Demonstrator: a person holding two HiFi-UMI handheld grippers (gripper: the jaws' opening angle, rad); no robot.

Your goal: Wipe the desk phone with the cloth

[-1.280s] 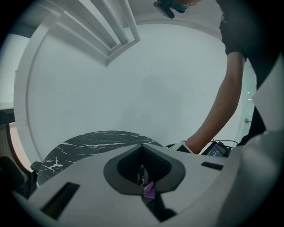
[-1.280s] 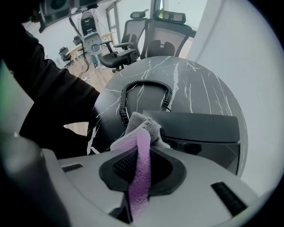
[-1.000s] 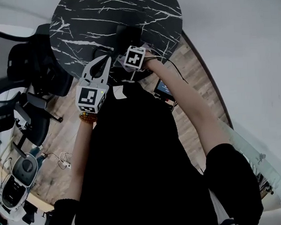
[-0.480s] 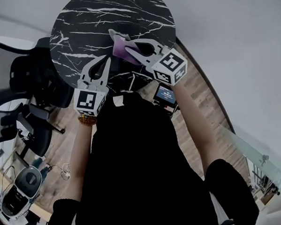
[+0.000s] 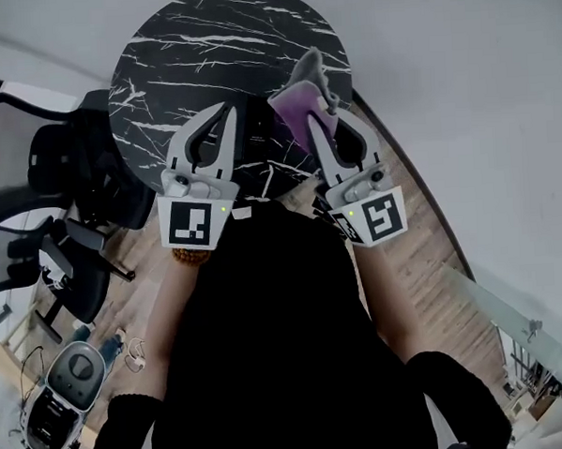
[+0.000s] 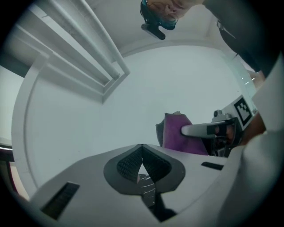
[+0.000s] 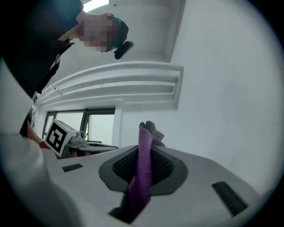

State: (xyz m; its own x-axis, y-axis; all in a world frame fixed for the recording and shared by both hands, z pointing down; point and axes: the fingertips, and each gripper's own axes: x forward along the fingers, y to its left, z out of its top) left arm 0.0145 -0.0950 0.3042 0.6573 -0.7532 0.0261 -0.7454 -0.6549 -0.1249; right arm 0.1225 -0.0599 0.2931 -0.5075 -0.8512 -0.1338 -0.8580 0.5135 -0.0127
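In the head view both grippers are raised in front of the round black marble table. My right gripper is shut on a purple cloth, which sticks out past its tips. The right gripper view shows the cloth pinched upright between the pads of that gripper. My left gripper is shut and holds nothing; its pads meet in the left gripper view, where the cloth also shows to the right. I cannot make out the desk phone.
Black office chairs stand left of the table on a wooden floor. A grey floor device sits at the lower left. A glass railing runs at the lower right. Both gripper views face white walls and ceiling.
My right gripper has lifted off the table with the purple cloth and swung up toward the camera. The left gripper has also risen a little, still shut.
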